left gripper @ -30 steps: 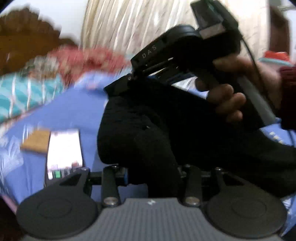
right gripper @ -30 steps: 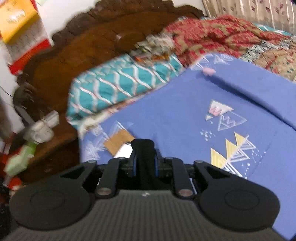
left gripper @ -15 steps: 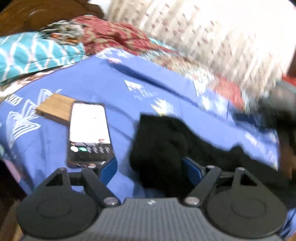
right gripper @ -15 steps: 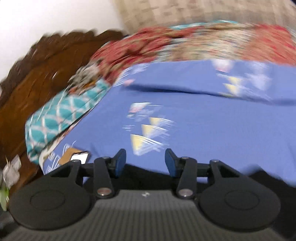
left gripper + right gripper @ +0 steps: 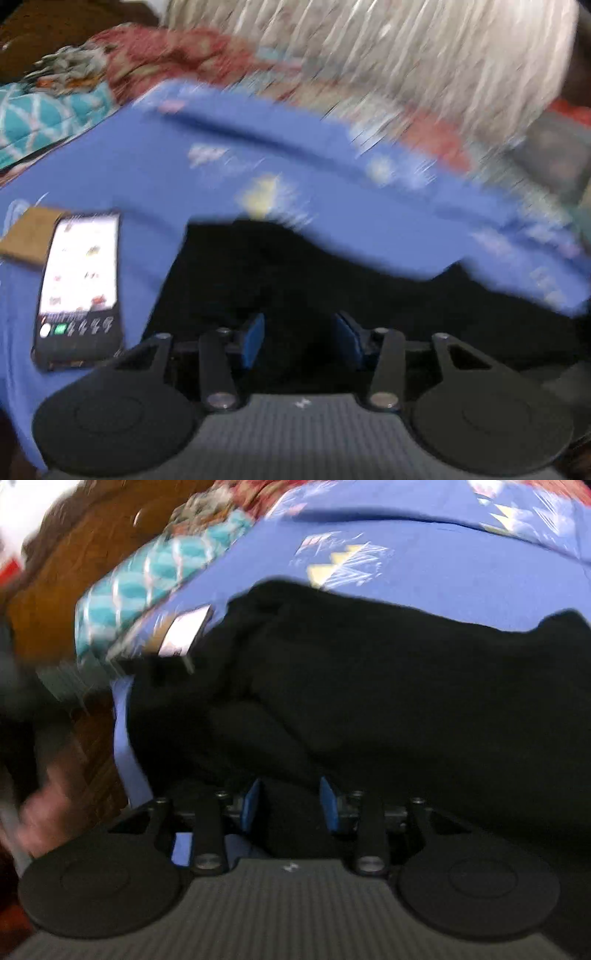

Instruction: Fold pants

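Note:
The black pants (image 5: 332,284) lie spread on the blue bed sheet (image 5: 155,184), and they fill the middle of the right wrist view (image 5: 369,686). My left gripper (image 5: 300,341) is open, its blue pads apart just over the near edge of the pants. My right gripper (image 5: 291,806) is open too, low over the black cloth, with nothing between its pads. Both views are blurred by motion.
A phone with a lit screen (image 5: 79,284) lies on a brown card (image 5: 27,236) left of the pants; the phone also shows in the right wrist view (image 5: 184,631). A teal patterned pillow (image 5: 155,579), a red quilt (image 5: 177,55) and the wooden headboard (image 5: 74,576) lie beyond. A curtain (image 5: 406,55) hangs behind.
A second ago both grippers were shut on the pants and held them up. They have since opened and let go; the pants now lie flat on the sheet.

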Action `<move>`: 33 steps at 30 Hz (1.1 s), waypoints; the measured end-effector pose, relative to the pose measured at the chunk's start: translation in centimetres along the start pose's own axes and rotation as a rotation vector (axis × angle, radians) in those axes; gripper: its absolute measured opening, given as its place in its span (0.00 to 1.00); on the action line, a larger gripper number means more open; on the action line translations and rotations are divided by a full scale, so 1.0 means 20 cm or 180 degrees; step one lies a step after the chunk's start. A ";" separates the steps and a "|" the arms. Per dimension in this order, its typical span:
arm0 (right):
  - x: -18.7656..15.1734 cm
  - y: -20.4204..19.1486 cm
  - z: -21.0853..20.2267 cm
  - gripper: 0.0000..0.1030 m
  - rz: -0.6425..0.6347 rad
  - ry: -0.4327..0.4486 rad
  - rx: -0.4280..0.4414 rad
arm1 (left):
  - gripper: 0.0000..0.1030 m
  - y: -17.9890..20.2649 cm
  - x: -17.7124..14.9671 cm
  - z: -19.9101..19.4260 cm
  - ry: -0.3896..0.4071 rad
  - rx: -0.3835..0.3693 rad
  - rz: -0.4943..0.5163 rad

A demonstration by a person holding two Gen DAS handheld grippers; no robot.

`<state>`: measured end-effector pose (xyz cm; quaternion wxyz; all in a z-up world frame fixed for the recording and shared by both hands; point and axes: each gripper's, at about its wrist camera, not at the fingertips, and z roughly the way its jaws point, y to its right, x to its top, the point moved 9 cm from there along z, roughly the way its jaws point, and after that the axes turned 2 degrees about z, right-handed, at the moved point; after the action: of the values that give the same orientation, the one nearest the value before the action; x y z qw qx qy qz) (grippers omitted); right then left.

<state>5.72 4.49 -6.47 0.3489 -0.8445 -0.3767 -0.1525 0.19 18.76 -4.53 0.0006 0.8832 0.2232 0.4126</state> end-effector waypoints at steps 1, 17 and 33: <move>0.03 0.02 0.01 0.37 0.0136 -0.0002 0.0054 | 0.32 -0.01 -0.01 0.01 0.0021 0.0086 0.0073; -0.46 0.91 -1.38 0.47 0.1782 0.1871 -0.0747 | 0.40 0.69 -0.02 0.00 -0.0170 -0.0474 0.0655; -0.89 1.85 -1.97 0.49 0.3252 0.3285 -0.1417 | 0.41 0.67 -0.10 0.20 -0.0831 -0.0003 0.0331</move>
<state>21.50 -50.16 -5.18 0.3294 -0.7860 0.3118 -0.4201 7.15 6.65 -6.19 0.0086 0.9397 0.1749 0.2938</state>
